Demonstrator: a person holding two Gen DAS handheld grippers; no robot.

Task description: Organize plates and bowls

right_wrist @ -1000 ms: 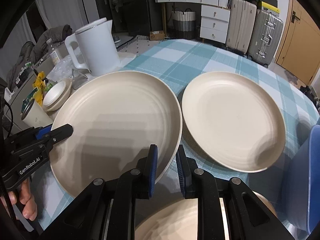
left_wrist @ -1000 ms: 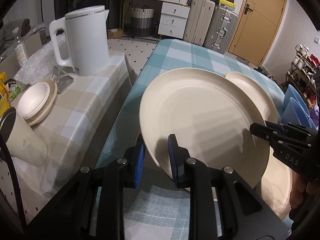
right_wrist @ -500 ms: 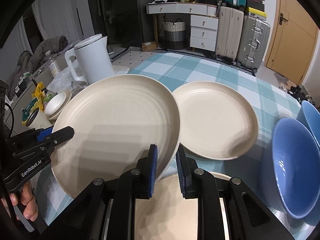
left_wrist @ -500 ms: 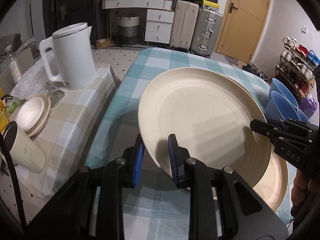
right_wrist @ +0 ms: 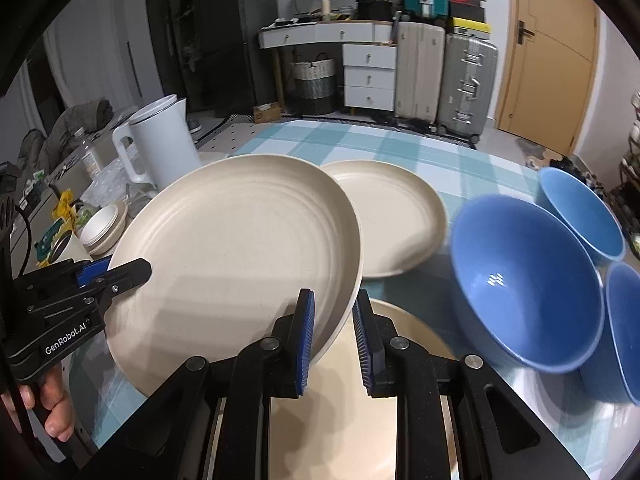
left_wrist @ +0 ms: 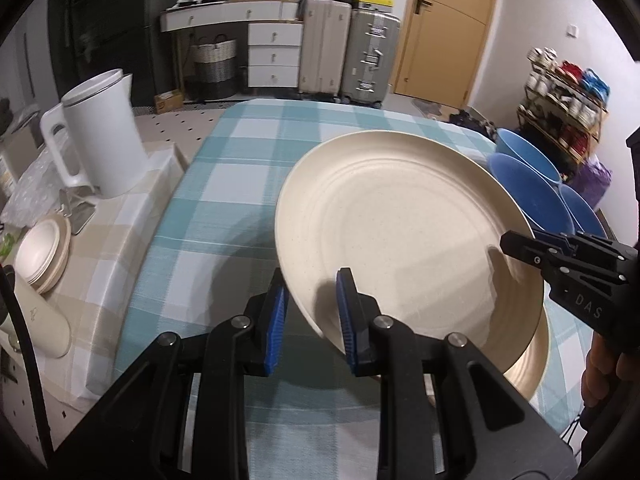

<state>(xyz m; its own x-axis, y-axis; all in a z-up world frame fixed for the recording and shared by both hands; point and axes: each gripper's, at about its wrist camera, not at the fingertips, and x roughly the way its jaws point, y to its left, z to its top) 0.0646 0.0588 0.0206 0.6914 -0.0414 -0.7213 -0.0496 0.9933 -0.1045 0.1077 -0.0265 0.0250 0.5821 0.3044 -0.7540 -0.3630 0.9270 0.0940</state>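
Note:
A large cream plate (left_wrist: 404,236) (right_wrist: 240,256) is held tilted in the air by both grippers. My left gripper (left_wrist: 310,312) is shut on its near-left rim; it also shows in the right wrist view (right_wrist: 120,274). My right gripper (right_wrist: 334,332) is shut on the opposite rim and shows in the left wrist view (left_wrist: 520,246). A second cream plate (right_wrist: 392,216) lies on the checked tablecloth beyond. A third cream plate (right_wrist: 416,332) (left_wrist: 532,364) lies directly under the held one. Three blue bowls (right_wrist: 524,280) (left_wrist: 524,188) sit to the right.
A white kettle (left_wrist: 100,140) (right_wrist: 160,140) stands on a side table at the left, with stacked small cream dishes (left_wrist: 42,252) and a cup (left_wrist: 36,320). Suitcases, drawers and a door are at the back. The teal checked table (left_wrist: 248,176) extends ahead.
Both grippers have carried the held plate to the right and toward me, off the second plate and over the third one near the blue bowls.

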